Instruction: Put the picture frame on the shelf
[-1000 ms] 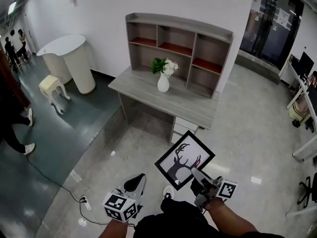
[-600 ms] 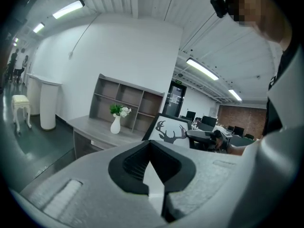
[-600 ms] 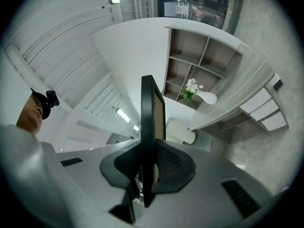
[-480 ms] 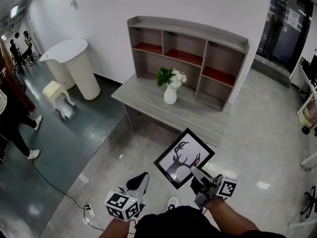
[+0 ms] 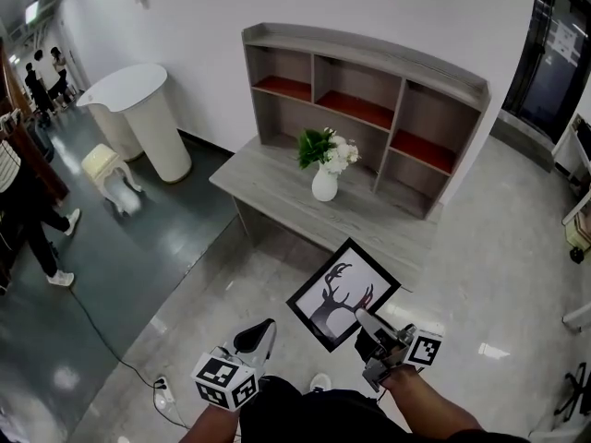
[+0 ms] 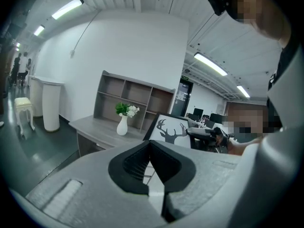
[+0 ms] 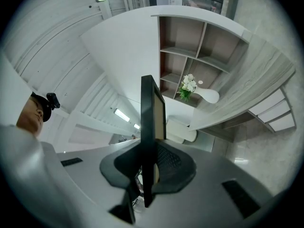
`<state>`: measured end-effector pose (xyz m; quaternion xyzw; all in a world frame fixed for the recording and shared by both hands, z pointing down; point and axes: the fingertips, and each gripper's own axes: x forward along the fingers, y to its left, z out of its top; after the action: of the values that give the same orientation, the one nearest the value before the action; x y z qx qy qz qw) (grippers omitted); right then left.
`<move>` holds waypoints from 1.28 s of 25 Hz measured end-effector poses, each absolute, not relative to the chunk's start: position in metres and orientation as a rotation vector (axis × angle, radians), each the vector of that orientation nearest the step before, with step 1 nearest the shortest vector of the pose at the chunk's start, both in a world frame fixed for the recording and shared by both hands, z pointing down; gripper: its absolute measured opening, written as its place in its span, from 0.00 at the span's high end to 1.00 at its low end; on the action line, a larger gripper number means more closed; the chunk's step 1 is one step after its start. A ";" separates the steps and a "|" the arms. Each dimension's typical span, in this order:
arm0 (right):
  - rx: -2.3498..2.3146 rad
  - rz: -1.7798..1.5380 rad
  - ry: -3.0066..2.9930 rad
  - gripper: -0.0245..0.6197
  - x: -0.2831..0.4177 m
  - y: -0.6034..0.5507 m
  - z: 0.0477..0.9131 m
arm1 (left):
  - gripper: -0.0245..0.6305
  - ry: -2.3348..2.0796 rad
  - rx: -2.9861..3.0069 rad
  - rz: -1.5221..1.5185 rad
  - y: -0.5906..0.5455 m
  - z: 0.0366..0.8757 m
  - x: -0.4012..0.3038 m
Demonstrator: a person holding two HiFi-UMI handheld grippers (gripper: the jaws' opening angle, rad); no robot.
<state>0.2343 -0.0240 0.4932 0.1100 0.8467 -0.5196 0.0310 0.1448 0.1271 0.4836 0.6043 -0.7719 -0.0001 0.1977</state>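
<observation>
My right gripper (image 5: 365, 322) is shut on the lower corner of a black picture frame (image 5: 343, 293) holding a deer-antler silhouette. The frame is held up in the air above the floor, in front of the desk (image 5: 277, 179). In the right gripper view the frame (image 7: 152, 113) stands edge-on between the pads of the right gripper (image 7: 148, 152). The grey shelf (image 5: 369, 90) with red-lined compartments stands on the desk's back, behind a white vase of flowers (image 5: 324, 183). My left gripper (image 5: 260, 333) hangs low at the left, shut and empty. The left gripper view shows the left gripper (image 6: 151, 144) and beyond it the frame (image 6: 173, 129).
A white pedestal table (image 5: 138, 109) and a cream stool (image 5: 103, 168) stand at the left. A person (image 5: 28, 220) walks on the dark floor there. A cable runs to a power strip (image 5: 162, 391) on the floor near my left gripper. Glass doors (image 5: 554, 44) are at the far right.
The desk and shelf have come closer and shifted right in the head view. Both grippers and the frame keep the same place in the view.
</observation>
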 end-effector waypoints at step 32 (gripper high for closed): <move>-0.165 -1.393 2.539 0.85 0.006 -0.080 0.459 | 0.95 -1.974 2.049 0.052 0.056 0.462 -0.163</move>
<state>0.0065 -0.0799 0.4585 -0.0564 0.8690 -0.4767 0.1203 -0.1632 0.0564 0.4618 0.7123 -0.6860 0.0182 0.1474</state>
